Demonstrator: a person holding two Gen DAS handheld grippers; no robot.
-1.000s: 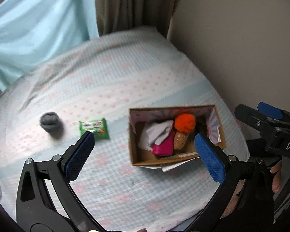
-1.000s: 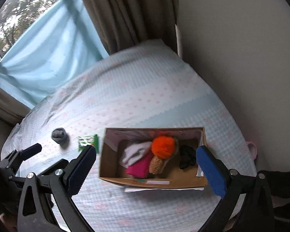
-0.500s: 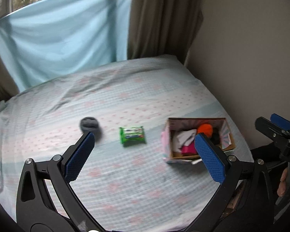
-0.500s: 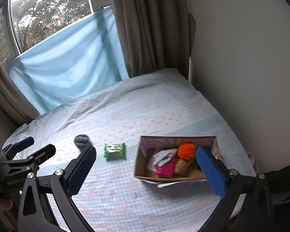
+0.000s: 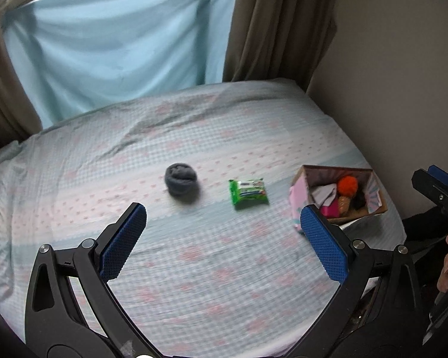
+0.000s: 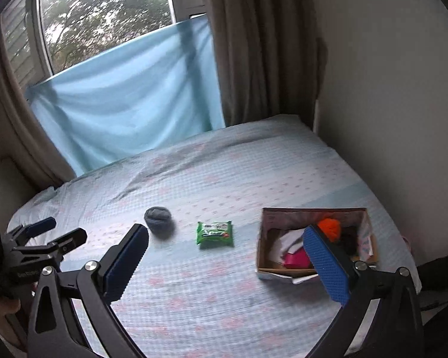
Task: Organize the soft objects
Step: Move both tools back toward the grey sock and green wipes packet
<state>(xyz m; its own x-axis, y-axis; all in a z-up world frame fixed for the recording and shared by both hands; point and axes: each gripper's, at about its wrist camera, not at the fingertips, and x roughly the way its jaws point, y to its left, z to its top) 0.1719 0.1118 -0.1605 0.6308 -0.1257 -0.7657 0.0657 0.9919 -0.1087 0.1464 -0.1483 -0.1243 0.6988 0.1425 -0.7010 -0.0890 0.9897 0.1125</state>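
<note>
Both grippers hang above the bed (image 5: 212,268), nothing between their fingers. Left gripper (image 5: 224,232) has its blue-padded fingers spread wide apart; right gripper (image 6: 227,256) the same, wide and empty.

On the sheet, in a rough row: a rolled grey sock ball (image 5: 180,182) to the left, a green packet (image 5: 248,193) in the middle, a cardboard box (image 5: 301,185) to the right near the wall. Sock ball and packet lie near each other but apart; packet and box likewise apart.

Inside the box: an orange pom-pom (image 5: 347,185), a white cloth (image 5: 322,192), something pink (image 5: 330,210) and a dark item (too blurred to name). White paper pokes out under the box's near edge in the right wrist view.

Behind the bed, a light blue cloth (image 6: 128,101) hangs across the window, brown curtain (image 6: 254,44) beside it. A hand (image 5: 446,265) shows at the right edge of the left wrist view.
</note>
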